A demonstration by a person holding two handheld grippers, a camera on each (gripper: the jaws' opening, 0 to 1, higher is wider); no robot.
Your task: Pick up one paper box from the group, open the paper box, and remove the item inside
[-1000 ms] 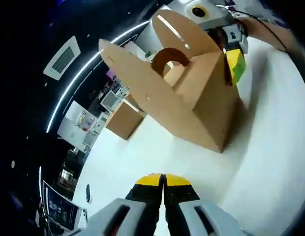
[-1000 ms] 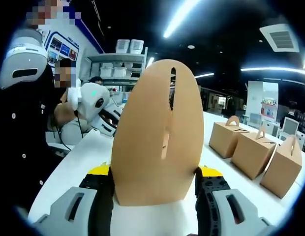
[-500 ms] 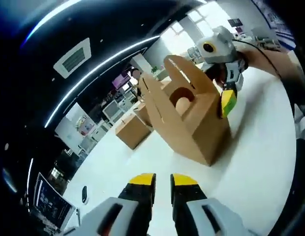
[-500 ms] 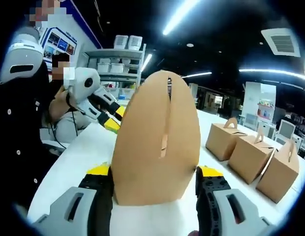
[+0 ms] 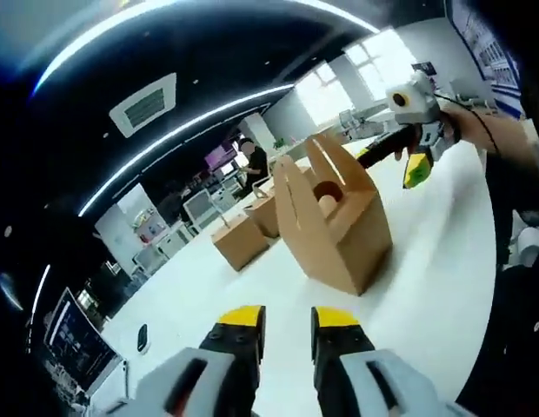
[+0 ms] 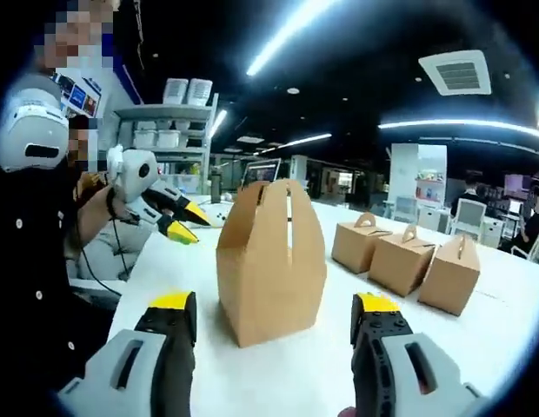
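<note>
Meanwhile my right hand-held gripper [image 6: 274,314] stood spread before the paper box [image 6: 271,259] (upright on the tabletop [image 6: 513,321]); my left hand-held gripper [image 5: 285,318] gaped slightly.

The left gripper view looks low across the white table [image 5: 426,261] at the brown cardboard handled box [image 5: 335,221] from near. The right gripper view faces that same box [image 6: 271,261] from the opposite side, equally near.

Right gripper [image 6: 274,317] jaws wide apart; paper box [image 6: 271,261] upright on table [image 6: 296,373] ahead, untouched.
</note>
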